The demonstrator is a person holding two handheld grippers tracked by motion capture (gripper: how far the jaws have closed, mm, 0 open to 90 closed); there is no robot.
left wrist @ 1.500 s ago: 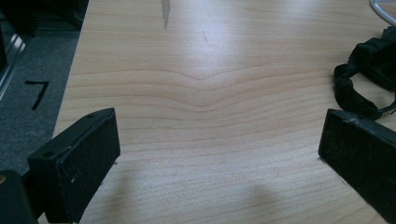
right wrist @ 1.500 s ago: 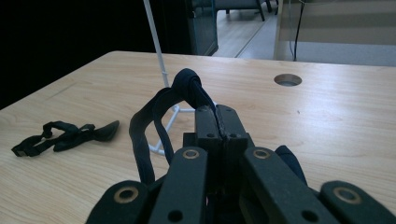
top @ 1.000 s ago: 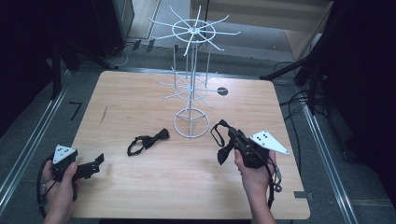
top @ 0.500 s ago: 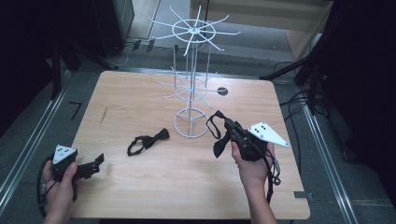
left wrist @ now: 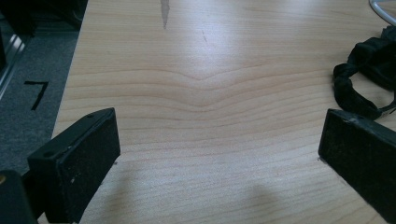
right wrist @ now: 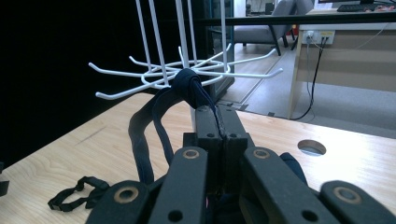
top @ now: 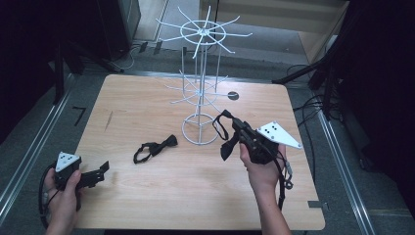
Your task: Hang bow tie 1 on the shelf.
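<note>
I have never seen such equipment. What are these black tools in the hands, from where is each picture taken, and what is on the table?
A person holds a two-jaw hand tool in each hand. One camera looks down from above; one more rides on each tool and looks along its jaws. On the wooden table stand a white wire rack with hooks and a black bow tie lying flat. The right gripper is shut on a dark bow tie, lifted near the rack's lower hooks, its strap hanging down. The left gripper is open and holds nothing, low at the table's near corner.
</note>
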